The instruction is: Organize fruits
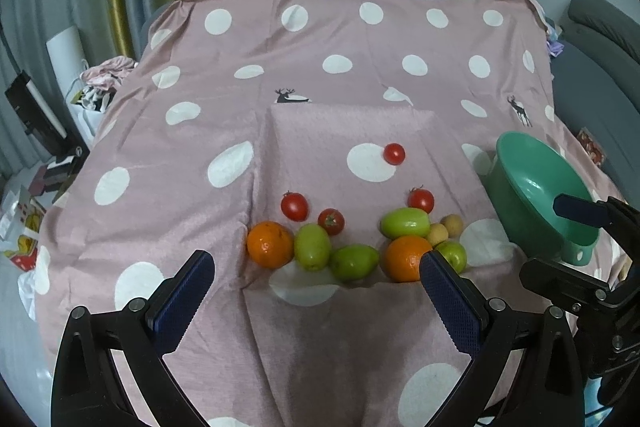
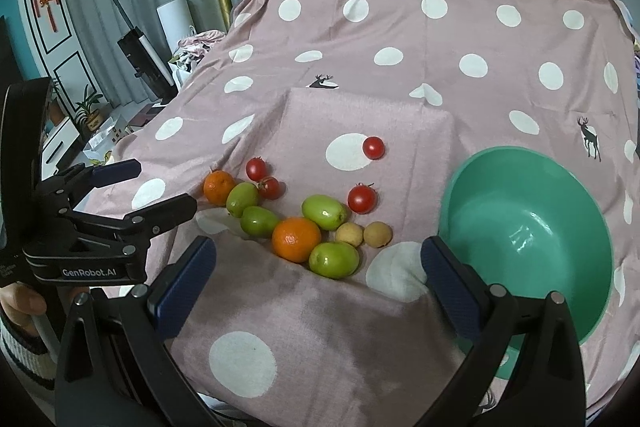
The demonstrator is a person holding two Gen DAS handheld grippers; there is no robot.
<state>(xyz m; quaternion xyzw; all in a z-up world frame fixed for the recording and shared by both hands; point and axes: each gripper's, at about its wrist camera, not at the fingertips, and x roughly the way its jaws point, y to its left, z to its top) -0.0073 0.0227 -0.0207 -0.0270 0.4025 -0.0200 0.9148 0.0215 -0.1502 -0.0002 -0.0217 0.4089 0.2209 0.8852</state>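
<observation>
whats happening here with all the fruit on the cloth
A person holds two grippers, both open and empty, above a polka-dot cloth. The left gripper faces the loose fruit: oranges, green fruits and tomatoes. The right gripper hovers beside the empty green bowl. Nothing has been sorted yet.
</observation>
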